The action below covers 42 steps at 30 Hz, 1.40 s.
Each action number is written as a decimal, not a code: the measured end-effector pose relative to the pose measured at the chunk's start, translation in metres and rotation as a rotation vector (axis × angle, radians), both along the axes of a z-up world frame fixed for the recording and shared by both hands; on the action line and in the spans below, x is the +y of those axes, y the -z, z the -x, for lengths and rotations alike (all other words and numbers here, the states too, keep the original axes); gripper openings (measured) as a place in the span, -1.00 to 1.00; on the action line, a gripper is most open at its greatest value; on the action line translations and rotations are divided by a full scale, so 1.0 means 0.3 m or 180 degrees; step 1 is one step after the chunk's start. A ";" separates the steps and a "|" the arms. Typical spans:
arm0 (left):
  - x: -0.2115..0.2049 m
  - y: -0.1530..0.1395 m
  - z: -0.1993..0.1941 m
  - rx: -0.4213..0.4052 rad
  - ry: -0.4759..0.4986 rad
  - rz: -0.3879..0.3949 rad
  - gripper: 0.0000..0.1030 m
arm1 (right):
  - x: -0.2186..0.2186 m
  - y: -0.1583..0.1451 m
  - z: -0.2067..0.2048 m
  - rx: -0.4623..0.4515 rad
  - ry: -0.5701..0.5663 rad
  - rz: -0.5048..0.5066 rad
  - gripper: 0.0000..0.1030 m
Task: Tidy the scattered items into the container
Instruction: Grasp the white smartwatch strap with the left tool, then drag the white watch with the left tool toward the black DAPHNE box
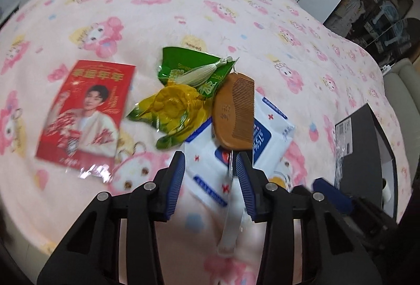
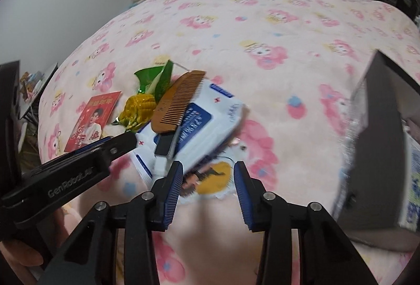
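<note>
A heap of items lies on the pink cartoon blanket [image 1: 183,9]. A wooden comb [image 1: 233,111] rests on a white and blue wipes pack [image 1: 270,132]. Beside them are a yellow corn packet [image 1: 173,109], a green snack bag [image 1: 194,67] with a pale tassel [image 1: 202,72], and a red card [image 1: 86,117]. My left gripper [image 1: 210,169] hangs open over the pack's near corner, a pale strip [image 1: 229,208] by its right finger. My right gripper [image 2: 207,177] is open above a small yellow-printed card [image 2: 218,180], just below the wipes pack [image 2: 210,122] and comb [image 2: 176,106].
A dark open box [image 2: 380,140] stands on the blanket at the right, also seen in the left wrist view as the dark box [image 1: 367,148]. Cabinets and shelves stand beyond the bed's far edge. A person's hand shows at the lower left of the right wrist view.
</note>
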<state>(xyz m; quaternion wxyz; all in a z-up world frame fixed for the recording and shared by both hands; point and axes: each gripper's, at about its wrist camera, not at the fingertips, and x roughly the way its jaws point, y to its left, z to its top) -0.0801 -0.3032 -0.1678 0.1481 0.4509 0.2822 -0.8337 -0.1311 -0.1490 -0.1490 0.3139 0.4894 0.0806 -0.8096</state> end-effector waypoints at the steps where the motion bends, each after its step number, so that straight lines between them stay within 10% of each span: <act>1: -0.010 0.009 0.020 -0.0006 0.0015 -0.0050 -0.20 | -0.018 0.007 0.009 -0.0012 -0.0035 0.0001 -0.29; 15: -0.037 0.098 0.081 0.0048 0.0223 -0.0451 -0.12 | -0.148 0.142 0.062 -0.0290 -0.0427 0.0025 0.06; 24: 0.083 0.093 0.032 0.0071 0.0528 -0.0513 -0.62 | -0.087 0.160 0.001 -0.0381 -0.0328 0.0194 -0.89; 38: 0.233 0.132 -0.029 0.0162 0.0941 -0.1152 -0.84 | 0.151 0.149 -0.086 -0.0663 0.0096 0.0367 -0.91; 42: 0.250 0.112 -0.029 0.0189 0.0962 -0.0948 -0.86 | 0.132 0.147 -0.087 -0.0652 0.0047 0.0349 -0.80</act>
